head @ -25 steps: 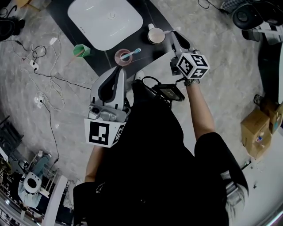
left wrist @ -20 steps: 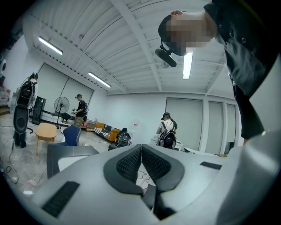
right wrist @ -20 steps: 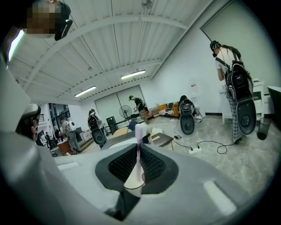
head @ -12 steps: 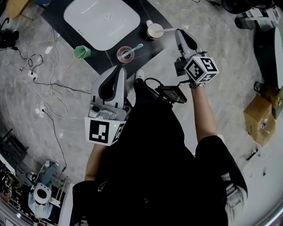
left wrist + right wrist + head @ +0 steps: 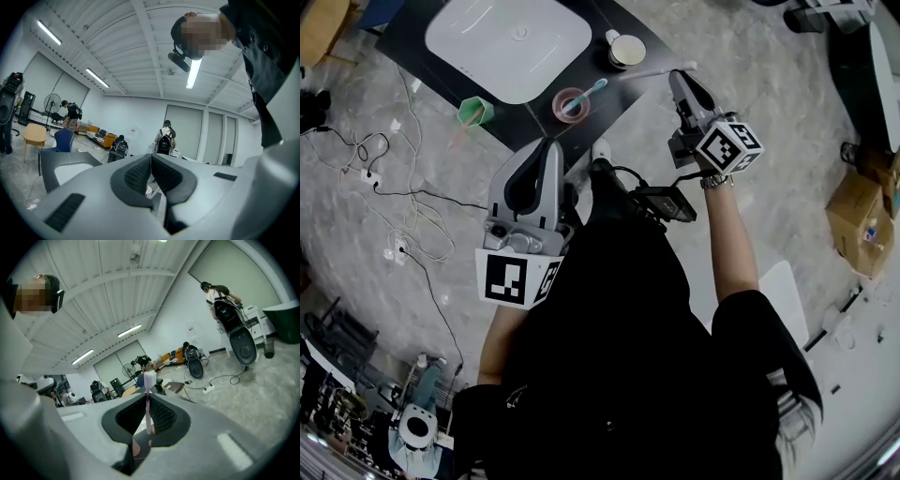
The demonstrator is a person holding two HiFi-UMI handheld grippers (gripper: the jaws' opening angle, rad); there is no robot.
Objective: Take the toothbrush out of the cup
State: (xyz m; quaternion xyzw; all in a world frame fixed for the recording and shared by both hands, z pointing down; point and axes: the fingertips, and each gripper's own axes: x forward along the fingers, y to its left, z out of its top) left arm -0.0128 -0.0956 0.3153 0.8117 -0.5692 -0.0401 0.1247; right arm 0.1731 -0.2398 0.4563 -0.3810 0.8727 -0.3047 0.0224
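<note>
A pale pink toothbrush (image 5: 652,71) lies level in the pads of my right gripper (image 5: 679,76), which is shut on it. Its far end points toward the beige cup (image 5: 625,50) on the black counter (image 5: 623,19) and sits just outside the rim. In the right gripper view the toothbrush (image 5: 148,401) stands pinched between the dark pads, white bristle head up. My left gripper (image 5: 547,146) hovers at the counter's front edge, shut with nothing in it; its jaws (image 5: 151,164) meet.
A white sink basin (image 5: 508,34) is set in the counter. A pink cup (image 5: 572,103) holds a blue toothbrush, and a green cup (image 5: 472,111) stands left of it. Cables (image 5: 412,225) trail over the floor at left. Cardboard boxes (image 5: 862,220) sit at right.
My right gripper has drawn back from the beige cup to the right with the toothbrush, whose end has come out of the cup. The left gripper drifted slightly.
</note>
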